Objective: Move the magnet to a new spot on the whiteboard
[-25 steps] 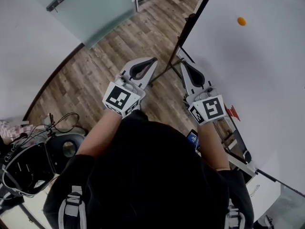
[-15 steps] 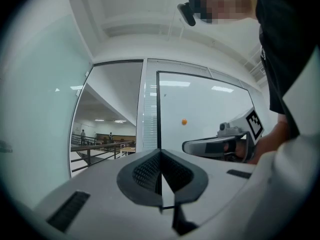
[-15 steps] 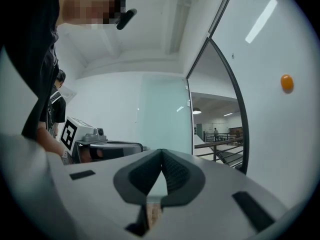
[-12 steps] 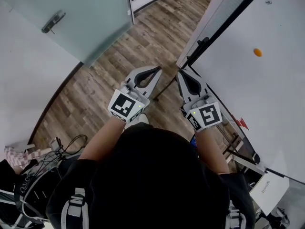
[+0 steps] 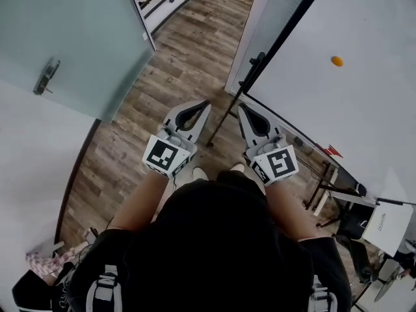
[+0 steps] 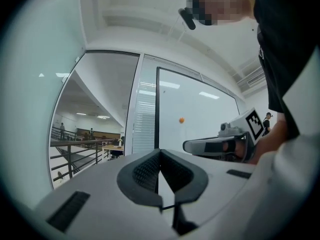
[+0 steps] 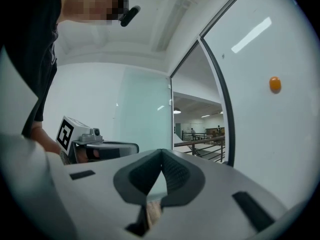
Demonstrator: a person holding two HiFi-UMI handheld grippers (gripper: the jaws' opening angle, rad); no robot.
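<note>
Hand-held gripper on the right (image 5: 242, 108) closed, tips pressed together, gripping nothing. Same for the left hand-held gripper (image 5: 205, 104) at its 9 o'clock: closed, nothing between the jaws. Both held side by side, just apart, pointing toward 12 o'clock in the head view.

Orange magnet (image 5: 337, 61) stuck on the whiteboard (image 5: 370, 122), at 2 o'clock from the right tips, well apart from them and untouched. Sits alone on bare white surface, well in from the board's black frame (image 5: 286, 25), which runs from 1 o'clock down toward 7 o'clock just beyond the right tips.

Wooden floor (image 5: 175, 57) under both grippers. Frosted glass door (image 5: 84, 25) at 10 o'clock, with a metal handle (image 5: 47, 77) near its lower edge.
</note>
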